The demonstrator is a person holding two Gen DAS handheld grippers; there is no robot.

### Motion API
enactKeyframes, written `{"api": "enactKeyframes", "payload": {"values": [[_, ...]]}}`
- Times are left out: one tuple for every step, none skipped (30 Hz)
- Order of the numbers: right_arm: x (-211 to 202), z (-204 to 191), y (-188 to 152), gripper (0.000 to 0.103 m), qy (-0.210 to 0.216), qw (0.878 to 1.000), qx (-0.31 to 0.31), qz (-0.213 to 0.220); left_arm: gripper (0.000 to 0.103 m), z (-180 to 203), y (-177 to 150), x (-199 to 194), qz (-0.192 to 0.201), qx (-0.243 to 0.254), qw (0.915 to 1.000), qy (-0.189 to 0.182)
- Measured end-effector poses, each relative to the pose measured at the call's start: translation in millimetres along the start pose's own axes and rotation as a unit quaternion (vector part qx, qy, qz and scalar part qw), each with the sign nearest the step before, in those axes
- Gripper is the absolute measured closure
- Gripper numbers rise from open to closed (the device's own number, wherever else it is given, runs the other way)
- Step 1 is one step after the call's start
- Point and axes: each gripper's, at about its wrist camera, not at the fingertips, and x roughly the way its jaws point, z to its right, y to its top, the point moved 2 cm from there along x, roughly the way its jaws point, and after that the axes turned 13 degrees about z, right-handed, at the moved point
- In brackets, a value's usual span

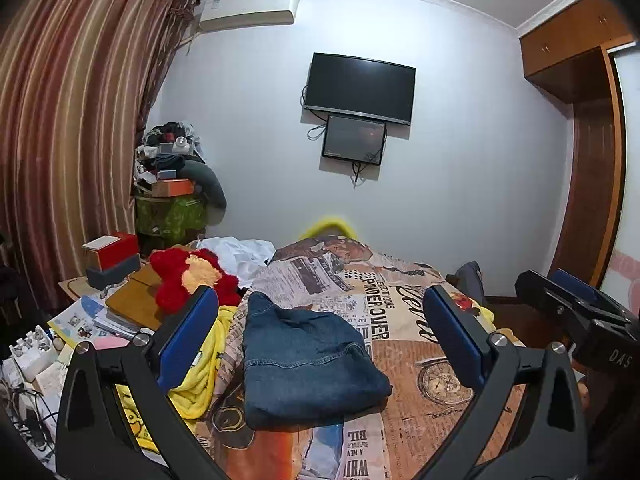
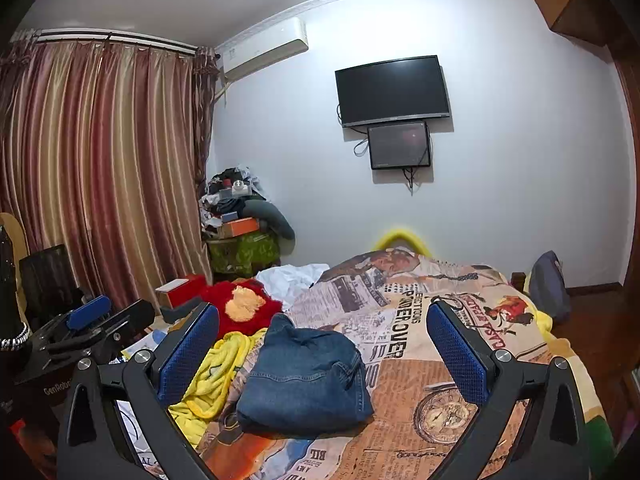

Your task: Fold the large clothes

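Observation:
A folded blue denim garment point(image 1: 308, 360) lies on the newspaper-print bedspread point(image 1: 400, 320); it also shows in the right wrist view point(image 2: 308, 380). My left gripper point(image 1: 320, 336) is open and empty, held above and short of the garment. My right gripper point(image 2: 324, 348) is open and empty, also raised above the garment. The right gripper's body point(image 1: 576, 312) shows at the right of the left wrist view. The left gripper's body point(image 2: 88, 328) shows at the left of the right wrist view.
A yellow blanket point(image 2: 216, 376) and a red plush toy point(image 2: 244, 308) lie left of the denim. White cloth point(image 2: 292, 280) sits behind them. Boxes and books point(image 1: 116, 276) crowd a side table at left. A backpack point(image 2: 552, 284) stands by the bed's right side.

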Motion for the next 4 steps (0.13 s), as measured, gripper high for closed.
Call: {"api": "enactKeyframes", "payload": {"values": [[0.1, -0.4, -0.5, 0.0, 0.0, 1.0, 0.001, -0.001, 0.0, 0.8, -0.3, 0.5, -0.002, 0.001, 1.0, -0.001], [0.2, -1.2, -1.3, 0.0, -0.001, 1.0, 0.002, -0.002, 0.0, 1.2, -0.8, 0.9, -0.003, 0.001, 1.0, -0.001], [0.3, -2.0, -1.4, 0.0, -0.001, 1.0, 0.003, -0.003, 0.0, 1.4, -1.3, 1.2, -0.004, 0.001, 1.0, -0.001], [0.5, -2.9, -1.9, 0.0, -0.002, 1.0, 0.004, -0.003, 0.0, 1.4, -1.9, 1.8, -0.005, 0.002, 1.0, -0.001]]}}
